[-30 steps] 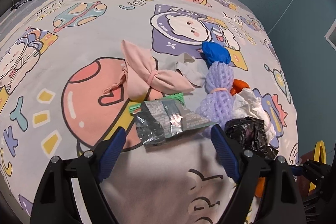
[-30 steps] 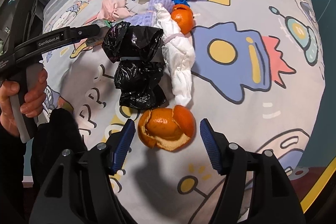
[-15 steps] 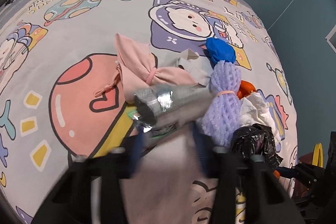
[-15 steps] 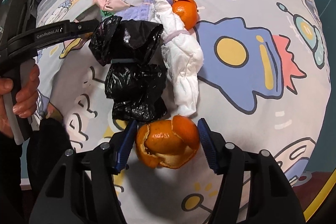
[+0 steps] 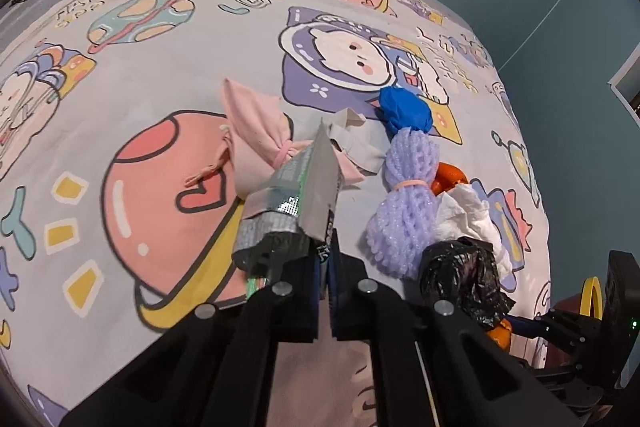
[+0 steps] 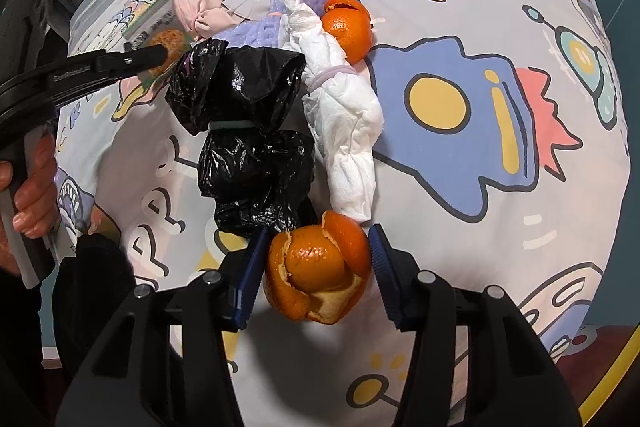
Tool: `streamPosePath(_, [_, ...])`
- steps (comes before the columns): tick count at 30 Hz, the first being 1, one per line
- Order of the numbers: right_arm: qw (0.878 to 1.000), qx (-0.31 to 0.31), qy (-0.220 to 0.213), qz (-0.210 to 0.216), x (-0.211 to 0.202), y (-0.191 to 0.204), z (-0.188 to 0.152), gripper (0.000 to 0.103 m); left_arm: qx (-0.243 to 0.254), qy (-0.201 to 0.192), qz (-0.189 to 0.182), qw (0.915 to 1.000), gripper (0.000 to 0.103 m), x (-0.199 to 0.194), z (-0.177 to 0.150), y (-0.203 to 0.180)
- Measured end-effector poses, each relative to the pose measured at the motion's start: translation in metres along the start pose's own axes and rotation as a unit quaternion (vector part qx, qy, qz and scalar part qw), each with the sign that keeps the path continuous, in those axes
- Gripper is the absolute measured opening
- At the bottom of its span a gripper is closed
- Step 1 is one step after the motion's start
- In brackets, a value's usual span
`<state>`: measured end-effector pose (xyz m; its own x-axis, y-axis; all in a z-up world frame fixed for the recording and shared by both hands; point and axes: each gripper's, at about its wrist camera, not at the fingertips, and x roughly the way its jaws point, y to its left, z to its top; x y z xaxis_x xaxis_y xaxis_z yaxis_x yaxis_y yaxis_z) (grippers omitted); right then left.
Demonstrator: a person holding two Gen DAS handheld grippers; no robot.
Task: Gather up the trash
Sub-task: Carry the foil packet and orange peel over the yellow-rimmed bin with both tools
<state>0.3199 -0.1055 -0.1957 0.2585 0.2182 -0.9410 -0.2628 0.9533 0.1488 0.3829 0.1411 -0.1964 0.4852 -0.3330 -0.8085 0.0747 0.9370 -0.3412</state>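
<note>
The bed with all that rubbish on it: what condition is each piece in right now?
Foil wrapper: pinched in the left gripper, tilted up.
Orange peel: torn open, between the right gripper fingers, which have just been closing.
Black bag: crumpled, banded.
White tissue: twisted, banded.
Purple foam net: bunched, banded.

A crumpled silver foil wrapper [image 5: 298,195] with a green edge stands tilted up off the bed, pinched at its lower end. Behind it lies a pink cloth bundle [image 5: 256,143] tied with a band, beside a grey scrap [image 5: 358,143]. A blue wad [image 5: 406,111] touches a purple foam net [image 5: 404,203]. A white tissue roll [image 6: 348,131] lies against a black plastic bag [image 6: 248,139] banded in the middle. One orange peel [image 6: 348,31] sits by the tissue's far end; another curled orange peel [image 6: 318,273] at its near end.
</note>
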Motion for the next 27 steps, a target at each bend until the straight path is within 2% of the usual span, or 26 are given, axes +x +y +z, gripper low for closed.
streamPosePath(8, [1.0,0.012,-0.014,0.001,-0.012,-0.003,-0.007,0.044,0.0,-0.018,-0.003,0.9998,0.003,-0.037,-0.013,0.002])
streamPosePath(17, [0.999,0.021,-0.04,0.02,-0.05,-0.008,-0.024,0.044,-0.011,-0.03,-0.006,0.9995,0.002,-0.075,-0.032,0.003])
streamPosePath(27, [0.997,0.025,-0.064,0.045,-0.091,-0.017,-0.047,0.044,0.0,-0.038,0.008,0.9993,0.002,-0.106,-0.058,-0.018])
